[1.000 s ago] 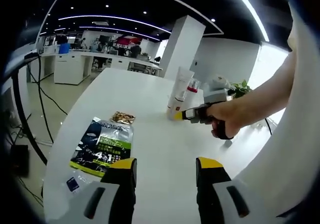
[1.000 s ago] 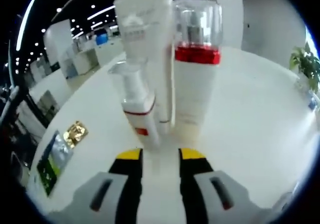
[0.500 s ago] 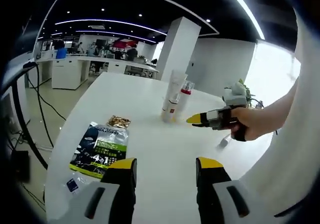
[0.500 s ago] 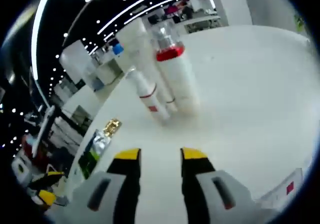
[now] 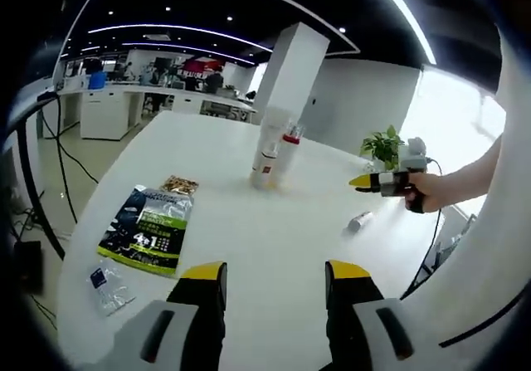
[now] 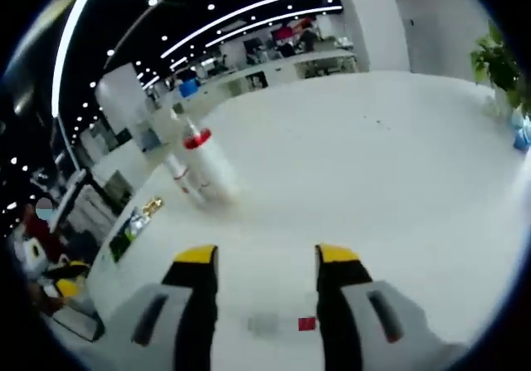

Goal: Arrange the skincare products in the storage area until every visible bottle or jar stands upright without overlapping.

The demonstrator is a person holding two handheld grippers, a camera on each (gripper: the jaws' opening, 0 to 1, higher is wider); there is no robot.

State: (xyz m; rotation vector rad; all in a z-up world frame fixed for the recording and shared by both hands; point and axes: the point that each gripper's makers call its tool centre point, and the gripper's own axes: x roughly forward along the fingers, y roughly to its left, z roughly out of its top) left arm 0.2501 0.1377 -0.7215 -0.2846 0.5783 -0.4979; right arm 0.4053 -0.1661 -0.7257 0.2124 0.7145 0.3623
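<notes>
Both grippers hover over the white table (image 5: 274,246), jaws parted and empty: left gripper (image 5: 274,275), right gripper (image 6: 259,255), well apart from the upright bottles (image 5: 270,157).

A white tabletop (image 5: 216,151) carries a dark printed pouch (image 5: 146,227) lying flat, with a small gold packet (image 5: 177,185) just beyond its far end and a clear sachet (image 5: 108,284) near its near end. A potted plant (image 5: 382,147) stands at the far edge. Behind rises a white pillar (image 5: 288,70).
</notes>
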